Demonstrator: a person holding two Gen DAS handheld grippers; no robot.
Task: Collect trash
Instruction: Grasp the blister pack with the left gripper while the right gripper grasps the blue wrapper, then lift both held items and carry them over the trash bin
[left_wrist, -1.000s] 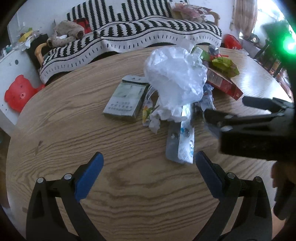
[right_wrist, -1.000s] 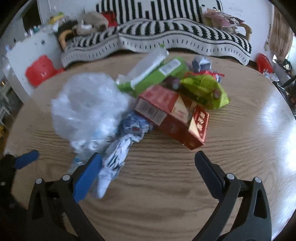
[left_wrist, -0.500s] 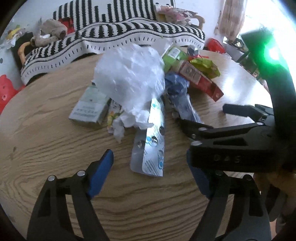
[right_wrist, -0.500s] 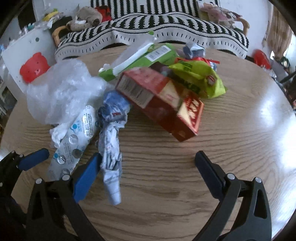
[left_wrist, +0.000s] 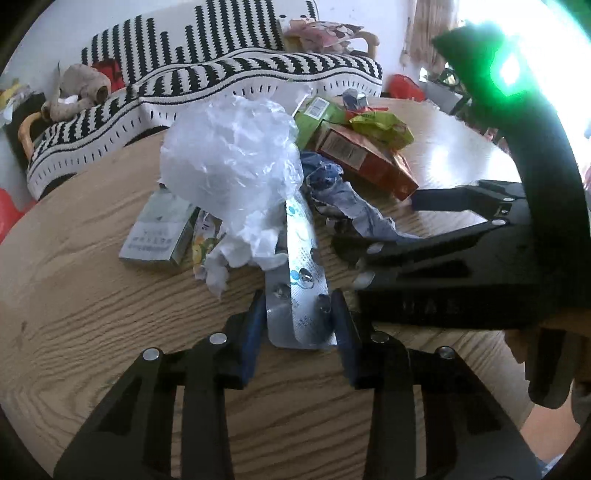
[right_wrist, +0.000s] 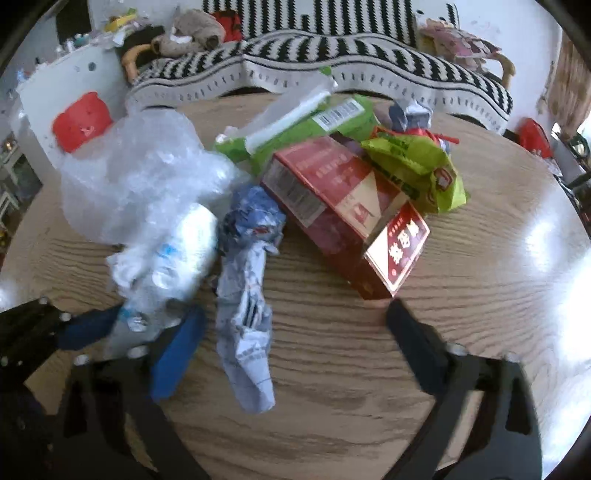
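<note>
Closing left gripper: blue-padded jaws narrow around the near end of the silver foil blister pack; contact unclear.
Crumpled clear plastic bag: left of pile on round wooden table.
Crumpled blue-white paper wrapper: lying between the closing right gripper jaws, untouched.
Red cardboard box: right, beyond fingertips.

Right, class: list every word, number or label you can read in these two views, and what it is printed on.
Nothing can be quoted with certainty.
Red box: large characters on its end flap, blurred.
Green box: barcode, digits too small.
Blister pack: blue print, too small.
Pale carton: printed lines, blurred.
</note>
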